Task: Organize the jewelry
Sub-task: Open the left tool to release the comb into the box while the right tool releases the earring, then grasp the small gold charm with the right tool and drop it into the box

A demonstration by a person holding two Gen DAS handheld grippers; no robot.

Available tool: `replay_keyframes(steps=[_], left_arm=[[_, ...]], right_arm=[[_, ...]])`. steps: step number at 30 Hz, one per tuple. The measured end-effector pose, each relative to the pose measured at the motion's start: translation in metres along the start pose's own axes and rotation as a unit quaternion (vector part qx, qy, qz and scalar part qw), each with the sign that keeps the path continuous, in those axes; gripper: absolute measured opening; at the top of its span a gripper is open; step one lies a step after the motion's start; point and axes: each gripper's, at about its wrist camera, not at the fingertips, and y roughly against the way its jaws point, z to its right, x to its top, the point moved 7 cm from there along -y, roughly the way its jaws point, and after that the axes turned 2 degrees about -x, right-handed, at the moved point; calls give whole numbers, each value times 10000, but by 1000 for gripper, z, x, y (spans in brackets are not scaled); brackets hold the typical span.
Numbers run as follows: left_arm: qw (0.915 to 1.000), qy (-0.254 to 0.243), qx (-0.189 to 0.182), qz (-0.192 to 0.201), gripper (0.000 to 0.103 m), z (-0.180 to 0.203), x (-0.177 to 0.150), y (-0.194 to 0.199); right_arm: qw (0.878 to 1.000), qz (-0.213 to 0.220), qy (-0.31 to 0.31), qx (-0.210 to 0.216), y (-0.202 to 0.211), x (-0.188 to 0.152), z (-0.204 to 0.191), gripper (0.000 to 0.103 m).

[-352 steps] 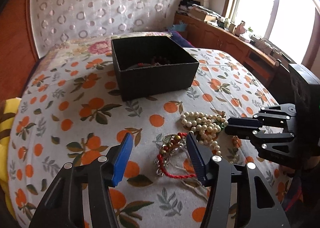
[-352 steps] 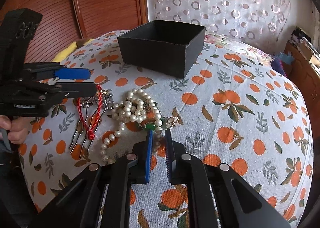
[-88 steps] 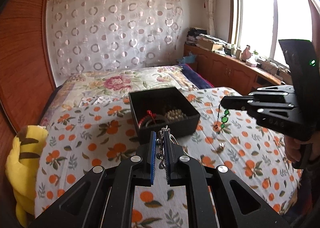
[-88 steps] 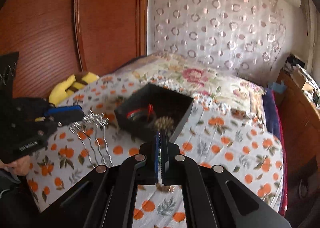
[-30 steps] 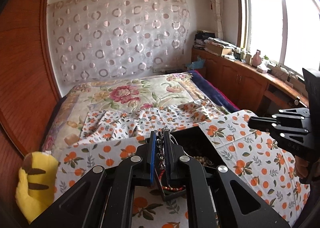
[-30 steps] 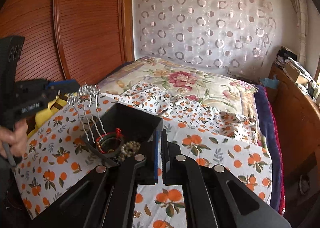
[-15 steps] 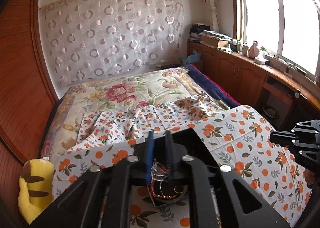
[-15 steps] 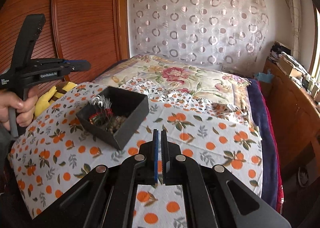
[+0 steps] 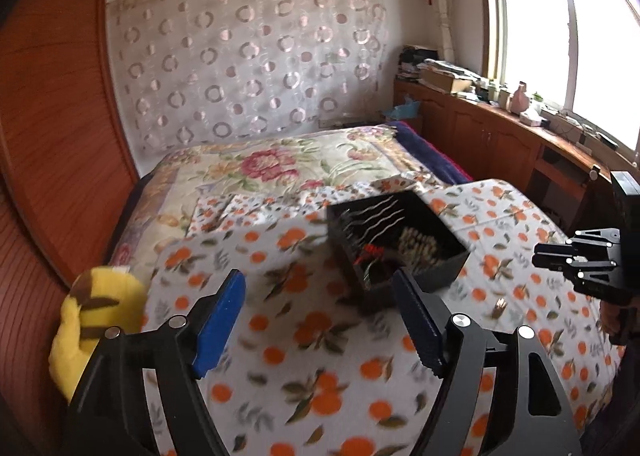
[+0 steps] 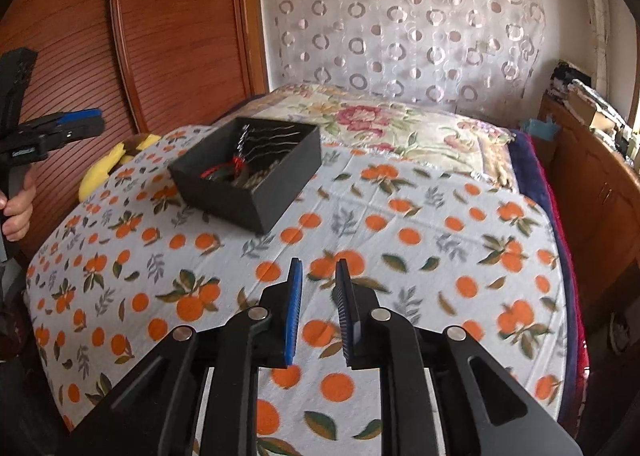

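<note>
Jewelry is seen gathered inside the black box [image 10: 256,180], which rests on the orange-print cloth [image 10: 400,240] spread over the bed. Within the box, wavy silver hairpins [image 9: 370,214] are laid across the far part, a red cord piece [image 9: 370,250] lies near the middle, and a heap of pale pearl beads [image 9: 420,244] is found toward one side. The left gripper [image 9: 320,312] is held above the cloth short of the box, its blue-padded jaws spread wide with nothing between them. The right gripper [image 10: 319,300] is held over the cloth well apart from the box, its jaws parted by a narrow gap and holding nothing. A small piece [image 9: 498,306] is left on the cloth beside the box; it is too blurred to be identified. A yellow plush toy [image 9: 96,316] is seen at the bed's edge against the wooden panel.
</note>
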Motion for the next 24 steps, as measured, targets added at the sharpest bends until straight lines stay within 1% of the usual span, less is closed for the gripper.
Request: replay_keyframes(steps=[2, 4, 6, 10, 14, 17, 20, 24], left_arm=[[9999, 52, 118, -27, 80, -9, -15, 3], [9998, 129, 132, -81, 80, -16, -30, 5], [9995, 212, 127, -173, 80, -20, -43, 6], [9989, 363, 96, -263, 80, -23, -63, 7], [9983, 475, 11, -331, 80, -15, -79, 5], [9982, 440, -46, -408, 81, -4, -86, 0], [9979, 418, -110, -477, 81, 5, -91, -6], [9977, 386, -192, -531, 81, 17, -93, -12]], right_arm=[[10000, -93, -4, 25, -6, -5, -4, 19], [9998, -172, 1, 64, -10, -9, -8, 22], [9996, -263, 51, 100, -15, -13, -13, 28], [9988, -423, 182, 179, -25, -18, -28, 29], [9976, -575, 298, 253, -34, -21, -41, 30], [9964, -715, 383, 243, -41, -23, -46, 30], [9953, -812, 481, 210, -46, -26, -50, 30], [9950, -820, 548, 153, -49, -26, -51, 30]])
